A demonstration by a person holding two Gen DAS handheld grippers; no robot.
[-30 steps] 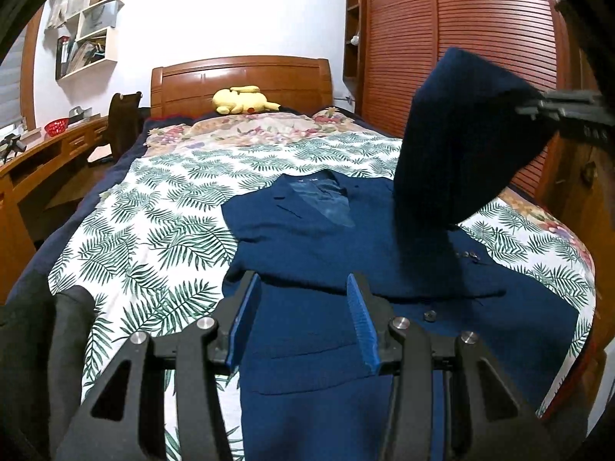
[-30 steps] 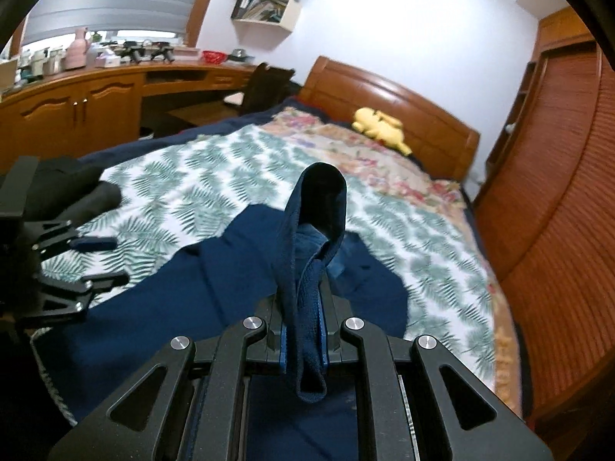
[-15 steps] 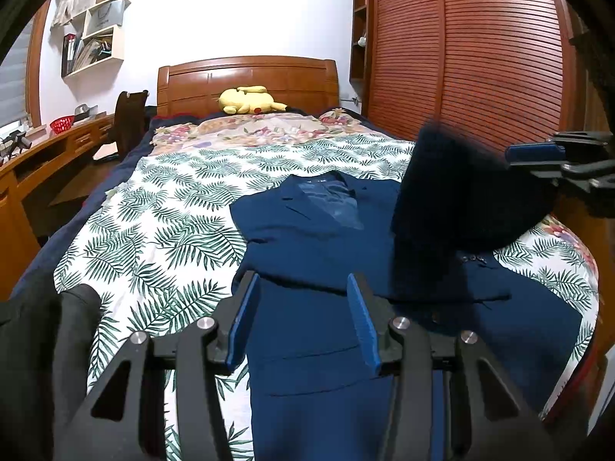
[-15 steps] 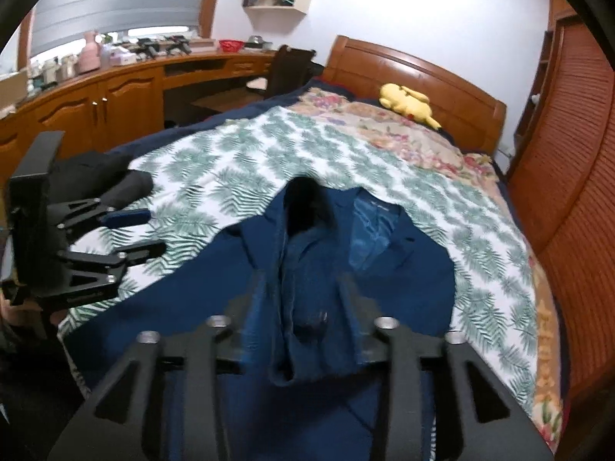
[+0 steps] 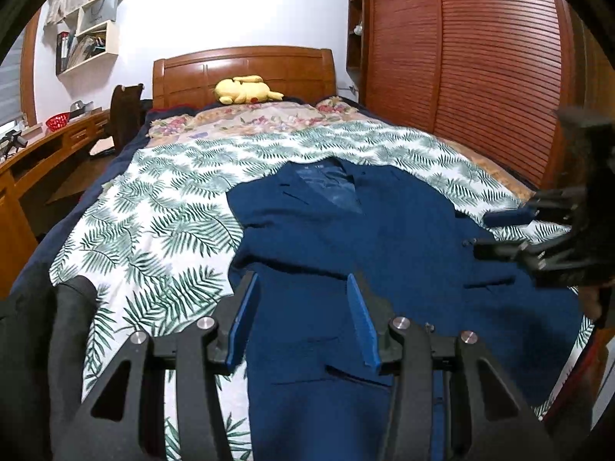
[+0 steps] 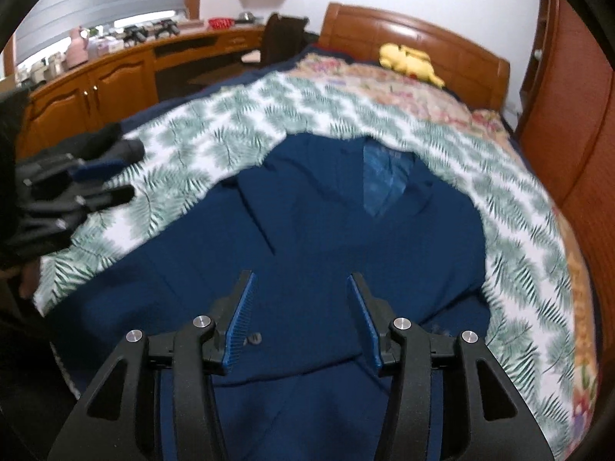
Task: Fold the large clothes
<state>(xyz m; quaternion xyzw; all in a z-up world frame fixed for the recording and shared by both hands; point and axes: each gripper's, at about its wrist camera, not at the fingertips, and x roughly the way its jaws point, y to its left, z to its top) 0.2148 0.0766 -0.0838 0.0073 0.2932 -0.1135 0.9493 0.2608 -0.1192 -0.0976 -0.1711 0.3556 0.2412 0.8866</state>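
A dark blue suit jacket point(image 5: 384, 238) lies face up on the leaf-print bedspread point(image 5: 173, 211), collar toward the headboard, with one sleeve folded across its front. My left gripper point(image 5: 302, 280) hovers open over the jacket's lower left part, nothing between its blue pads. In the right wrist view the jacket point(image 6: 326, 230) fills the middle. My right gripper point(image 6: 300, 276) hangs just above the jacket's chest, its jaws opening with nothing between them. It also shows at the right edge of the left wrist view as the right gripper point(image 5: 484, 234); the left gripper point(image 6: 127, 178) sits at the other view's left edge.
A yellow plush toy point(image 5: 246, 90) lies by the wooden headboard. A dark garment point(image 5: 46, 326) rests at the bed's near left corner. A slatted wooden wardrobe point(image 5: 480, 57) runs along the right side, and a wooden desk point(image 6: 96, 77) with a chair point(image 5: 127, 111) along the left.
The right gripper opened and let go of the raised blue sleeve, which dropped flat onto the jacket. The gripper sank toward the bed. The left gripper stayed put.
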